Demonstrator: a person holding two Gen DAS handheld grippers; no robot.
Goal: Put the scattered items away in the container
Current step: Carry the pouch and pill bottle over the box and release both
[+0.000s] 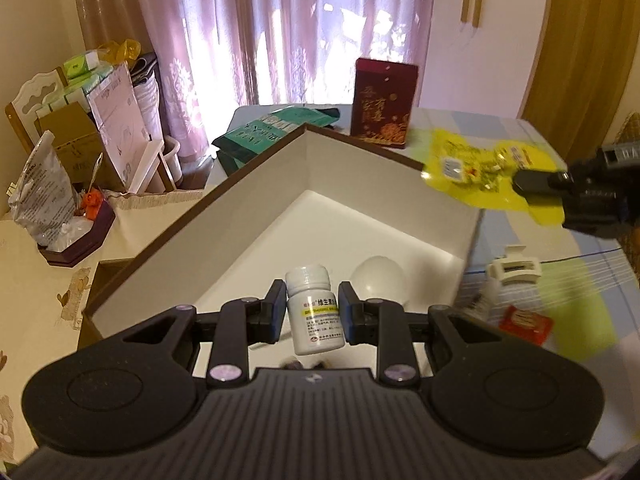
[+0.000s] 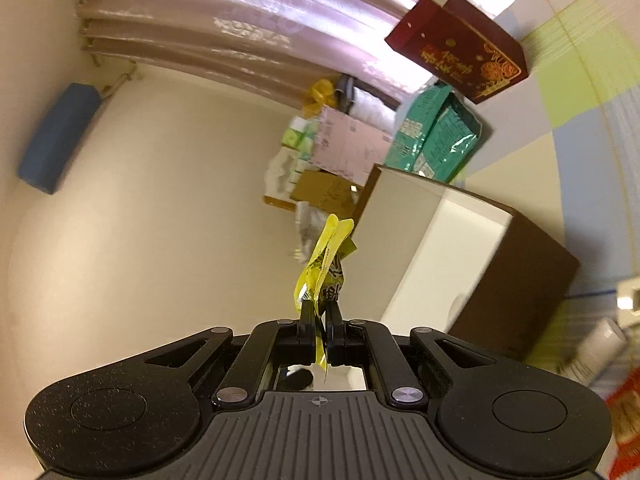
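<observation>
White pill bottle [image 1: 316, 308], lower centre of the left wrist view, sits clamped between the left gripper [image 1: 312, 312] jaws, narrowly parted, above the open brown box [image 1: 360, 152]; a white round object [image 1: 378, 280] already lies inside. Right gripper [image 2: 320, 316], jaws nearly closed, pinches a yellow sachet [image 2: 324, 264] left of the box. Step: carry-to-container. Next likely: lower bottle inside, release, then bring sachet over the rim.

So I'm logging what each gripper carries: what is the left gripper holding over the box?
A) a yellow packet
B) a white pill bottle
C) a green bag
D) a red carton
B: the left gripper is shut on the white pill bottle above the open box; the yellow packet is pinched in the right gripper.
</observation>
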